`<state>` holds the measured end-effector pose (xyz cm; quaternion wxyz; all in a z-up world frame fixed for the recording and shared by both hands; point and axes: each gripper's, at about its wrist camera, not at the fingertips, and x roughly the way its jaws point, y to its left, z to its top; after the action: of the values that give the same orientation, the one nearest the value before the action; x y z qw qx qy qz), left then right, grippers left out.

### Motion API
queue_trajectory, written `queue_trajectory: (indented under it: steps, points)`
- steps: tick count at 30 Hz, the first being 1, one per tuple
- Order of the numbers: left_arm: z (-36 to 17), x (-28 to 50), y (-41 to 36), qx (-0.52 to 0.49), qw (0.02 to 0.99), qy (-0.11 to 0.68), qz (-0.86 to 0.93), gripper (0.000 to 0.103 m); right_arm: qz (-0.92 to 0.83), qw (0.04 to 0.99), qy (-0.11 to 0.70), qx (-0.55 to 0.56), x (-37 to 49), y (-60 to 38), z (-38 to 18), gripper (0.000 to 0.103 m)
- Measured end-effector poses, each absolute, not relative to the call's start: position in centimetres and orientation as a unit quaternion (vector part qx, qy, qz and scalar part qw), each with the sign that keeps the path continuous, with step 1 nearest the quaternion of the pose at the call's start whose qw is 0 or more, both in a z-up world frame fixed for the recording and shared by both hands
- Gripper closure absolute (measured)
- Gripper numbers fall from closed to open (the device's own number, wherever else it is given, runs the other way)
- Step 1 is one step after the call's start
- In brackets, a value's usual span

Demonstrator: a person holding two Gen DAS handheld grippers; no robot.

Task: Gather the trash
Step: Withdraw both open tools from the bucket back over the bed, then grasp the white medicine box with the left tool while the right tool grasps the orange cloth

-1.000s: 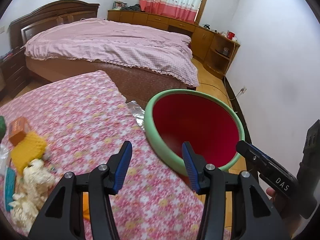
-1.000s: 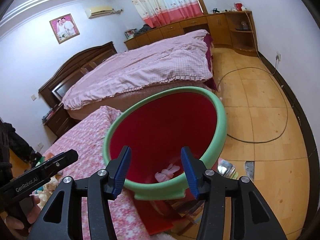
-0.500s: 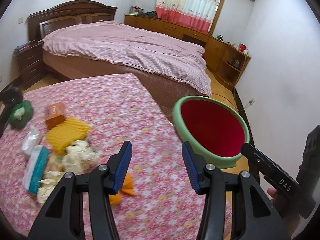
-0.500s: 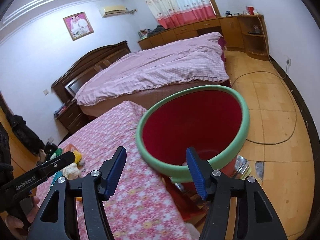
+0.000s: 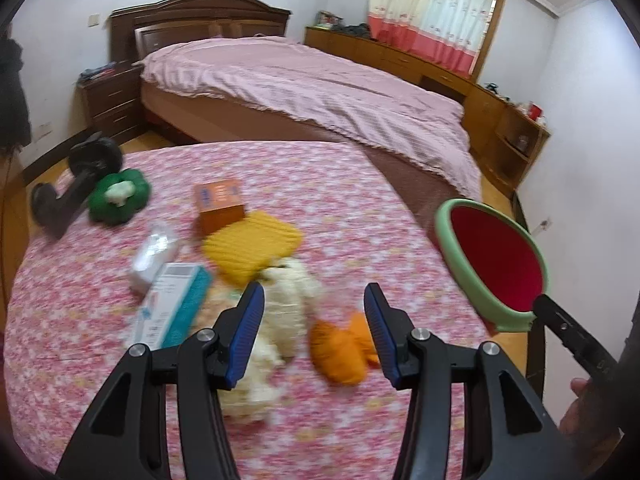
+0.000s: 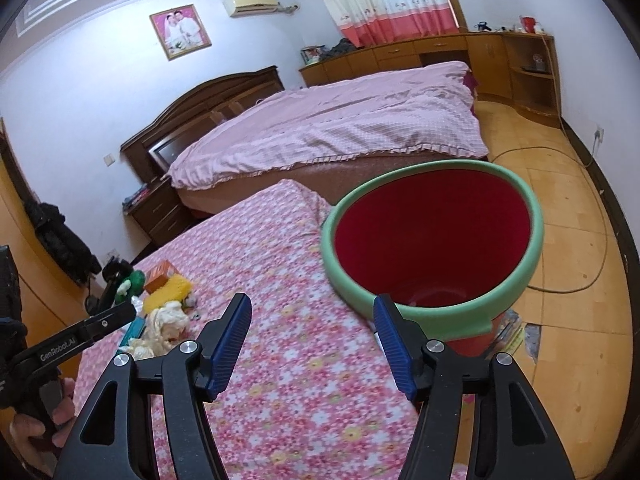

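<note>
Left gripper (image 5: 314, 322) tilts downward, jaws parted and empty, over orange scrap (image 5: 343, 349) near the table's (image 5: 352, 184) front edge; right gripper (image 6: 312, 334), having just widened, holds nothing beside the upright bin (image 6: 434, 240).

On the flowered cloth (image 5: 360, 208) the trash lies in a loose cluster, counted by kind: one orange crumpled wad (image 5: 344, 346) at about six o'clock of the pile; one yellow knitted pad (image 5: 252, 246) near its middle; one small orange box (image 5: 219, 206) at twelve o'clock of the pad; one teal-and-white carton (image 5: 172, 306) at eight o'clock; one clear plastic packet (image 5: 154, 252) at nine o'clock; cream tissue clumps (image 5: 280, 312), too blurred to count apart; one green round toy (image 5: 119, 198) at ten o'clock; one black dumbbell (image 5: 76, 184) beside it; one red bin with a green rim (image 6: 434, 240) at three o'clock off the cloth's edge; two grippers, left (image 5: 312, 328) and right (image 6: 312, 338).
</note>
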<state>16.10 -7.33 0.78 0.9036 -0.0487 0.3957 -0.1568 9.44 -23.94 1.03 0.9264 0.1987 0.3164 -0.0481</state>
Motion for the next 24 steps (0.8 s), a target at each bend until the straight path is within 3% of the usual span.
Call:
queue_trajectory:
  steps: [12,16,24]
  points:
    - [-1.8,18.1,-1.1,-0.047,0.903,0.421,-0.072,0.051,-0.036,0.919,0.343,0.192,10.6,-21.6,-0.4,0.037]
    - [-3.0,18.7,0.4,-0.064,0.897,0.433,-0.057,0.043,-0.031,0.914,0.355,0.192,11.0,-20.9,-1.1,0.037]
    - [-5.2,20.2,1.3,-0.090,0.877,0.468,-0.065,0.043,-0.027,0.908,0.373,0.187,11.6,-20.0,-2.1,0.037]
